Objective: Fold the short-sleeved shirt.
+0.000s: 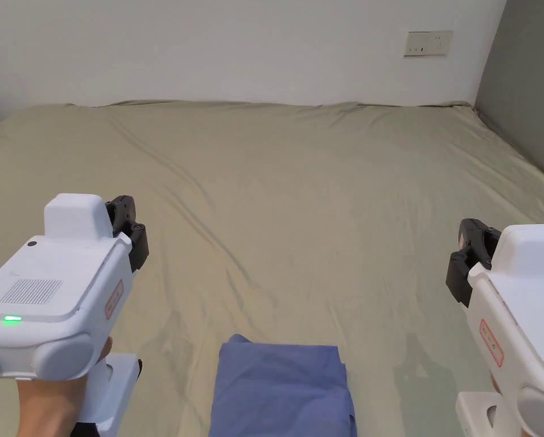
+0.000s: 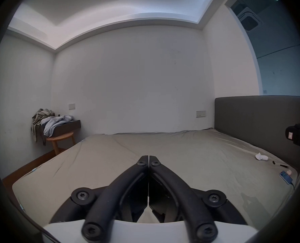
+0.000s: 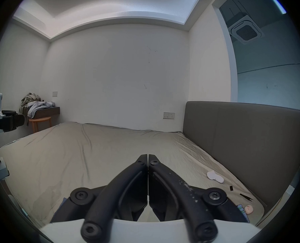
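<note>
The bed (image 1: 299, 188) spreads wide ahead of you under its olive sheet, creased in long diagonal wrinkles; against it, at the near edge and between your two hands, lies the blue shirt (image 1: 281, 387). It looks already gathered into a compact, roughly rectangular packet, layers stacked with a soft fold line across its lower part; its long axis seems to run toward and away from you, though the frame cuts off its near end, so you cannot be sure.

The relation that matters: the shirt sits below and nearer to you than both tools, roughly midway; the left tool (image 1: 130, 227) looks slightly closer to it than the right tool (image 1: 469, 250), both held well above the sheet and apart from the cloth.

Both are clenched on nothing; in each gripper view the jaws meet tip to tip, left tool (image 2: 148, 157) and right tool (image 3: 148, 156) alike; any further fold would need them released first.
</note>
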Demonstrator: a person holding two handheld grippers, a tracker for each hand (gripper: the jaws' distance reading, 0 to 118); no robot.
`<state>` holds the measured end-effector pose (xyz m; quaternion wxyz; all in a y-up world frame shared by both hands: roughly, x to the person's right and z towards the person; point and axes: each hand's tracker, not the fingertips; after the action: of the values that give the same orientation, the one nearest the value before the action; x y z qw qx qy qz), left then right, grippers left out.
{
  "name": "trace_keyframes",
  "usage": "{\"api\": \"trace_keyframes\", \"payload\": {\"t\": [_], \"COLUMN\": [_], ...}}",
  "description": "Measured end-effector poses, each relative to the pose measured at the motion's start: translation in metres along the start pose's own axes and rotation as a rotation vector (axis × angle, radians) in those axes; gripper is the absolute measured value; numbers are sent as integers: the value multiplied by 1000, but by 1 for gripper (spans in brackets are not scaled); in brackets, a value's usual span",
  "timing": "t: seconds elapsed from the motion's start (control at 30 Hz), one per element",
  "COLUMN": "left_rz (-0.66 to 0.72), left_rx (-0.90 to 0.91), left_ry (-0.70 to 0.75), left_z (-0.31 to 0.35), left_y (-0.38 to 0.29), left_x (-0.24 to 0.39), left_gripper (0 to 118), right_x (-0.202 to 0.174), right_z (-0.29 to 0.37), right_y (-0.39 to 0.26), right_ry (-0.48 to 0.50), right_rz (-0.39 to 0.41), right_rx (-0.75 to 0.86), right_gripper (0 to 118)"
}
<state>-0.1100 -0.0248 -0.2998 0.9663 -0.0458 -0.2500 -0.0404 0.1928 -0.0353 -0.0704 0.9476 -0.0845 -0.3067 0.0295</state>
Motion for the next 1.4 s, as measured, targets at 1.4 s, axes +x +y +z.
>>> {"api": "trace_keyframes", "payload": {"t": [1.4], "left_rz": [351], "left_rx": [-657], "left_ry": [-305], "left_z": [-56], "left_y": [-113], "left_x": [-1], "left_gripper": [34], "right_x": [-117], "right_z": [-67], "right_y": [-209], "right_ry": [276], "right_rz": [-38], "right_rx": [-732], "right_gripper": [2]}}
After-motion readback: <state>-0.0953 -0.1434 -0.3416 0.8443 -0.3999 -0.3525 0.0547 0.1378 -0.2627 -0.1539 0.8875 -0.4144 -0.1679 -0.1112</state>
